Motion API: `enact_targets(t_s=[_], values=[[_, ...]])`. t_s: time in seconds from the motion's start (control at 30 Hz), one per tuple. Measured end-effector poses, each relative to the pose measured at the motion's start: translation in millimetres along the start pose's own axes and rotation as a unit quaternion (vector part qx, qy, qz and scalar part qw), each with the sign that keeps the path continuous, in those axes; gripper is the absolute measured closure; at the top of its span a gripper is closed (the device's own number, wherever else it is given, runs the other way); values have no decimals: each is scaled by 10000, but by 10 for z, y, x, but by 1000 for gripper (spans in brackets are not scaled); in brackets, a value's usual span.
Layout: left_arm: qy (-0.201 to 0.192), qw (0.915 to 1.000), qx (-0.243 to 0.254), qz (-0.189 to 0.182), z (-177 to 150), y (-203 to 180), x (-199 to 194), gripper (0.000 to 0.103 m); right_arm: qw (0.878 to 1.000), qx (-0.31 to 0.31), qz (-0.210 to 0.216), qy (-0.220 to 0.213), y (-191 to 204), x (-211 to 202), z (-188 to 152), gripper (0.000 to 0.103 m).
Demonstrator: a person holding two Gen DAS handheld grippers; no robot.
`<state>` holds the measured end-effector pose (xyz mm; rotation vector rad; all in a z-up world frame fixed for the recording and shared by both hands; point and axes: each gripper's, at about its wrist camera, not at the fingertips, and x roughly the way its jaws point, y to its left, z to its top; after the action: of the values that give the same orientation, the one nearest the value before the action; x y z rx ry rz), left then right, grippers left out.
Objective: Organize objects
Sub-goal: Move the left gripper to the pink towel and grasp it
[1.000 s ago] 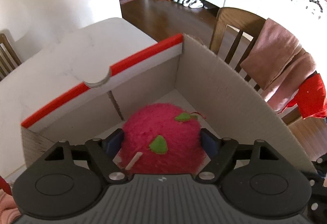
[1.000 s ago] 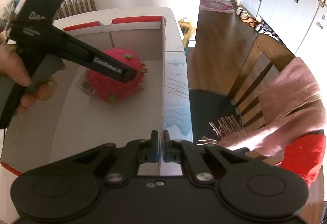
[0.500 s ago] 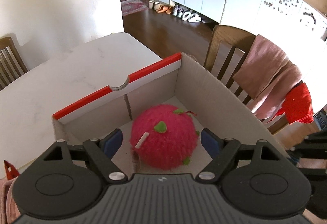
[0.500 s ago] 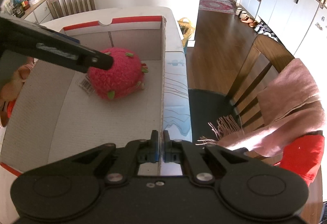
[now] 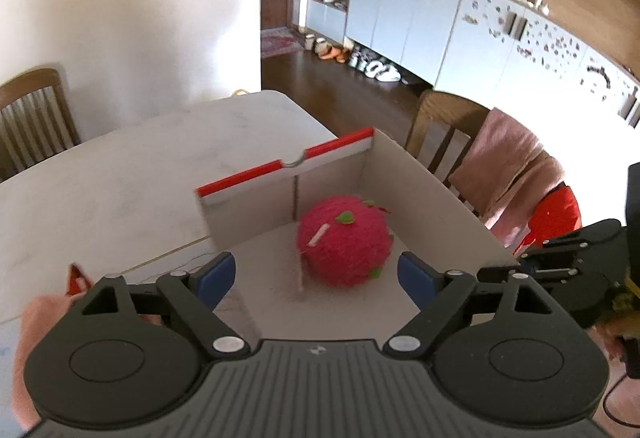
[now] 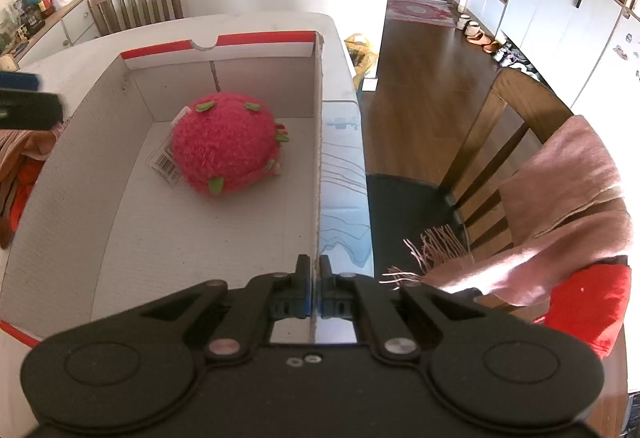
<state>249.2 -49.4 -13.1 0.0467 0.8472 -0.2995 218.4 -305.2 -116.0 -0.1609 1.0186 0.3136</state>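
From the left wrist view, the left gripper point(image 5: 316, 274) has pulled up and back from the pink plush fruit point(image 5: 344, 246), which a second ago sat right between its blue pads. Now the plush sits on the floor of the cardboard box point(image 5: 432, 198), near the far wall with the red-edged rim, and nothing is between the jaws, which are still opening wide. The right gripper point(image 5: 560, 262) shows at the box's right wall.

From the right wrist view, the right gripper point(image 6: 314, 294) is clenched on the box's right wall point(image 6: 318, 158), pinching the cardboard edge between its pads just as it did a second ago; it looks to be steadying the box. The plush fruit point(image 6: 226, 148) lies inside toward the far end, a barcode tag beside it. The left gripper point(image 6: 28, 106) has retreated to the frame's left edge, clear of the box.

To my eye this item is placed, and the left hand is free for another.
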Motion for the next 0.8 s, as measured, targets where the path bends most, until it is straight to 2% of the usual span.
enact_targets(t_s=[0.13,0.33,0.63,0.8], values=[[-96,9998,-129,89,-125,192,-228,5,10000,-12,-17,7,4,-5,5,101],[-180,9986,-436,231,-374,557,-533,0,10000,11,-54,18,17,6,18,101],[-237,9940,-884,605,-735,1078,-779,0,9999,9,-156,18,51,1,49,101],[-138,9923,-780,948,-893,1335,-750,0,9998,9,-208,31,69,-2,52,100]])
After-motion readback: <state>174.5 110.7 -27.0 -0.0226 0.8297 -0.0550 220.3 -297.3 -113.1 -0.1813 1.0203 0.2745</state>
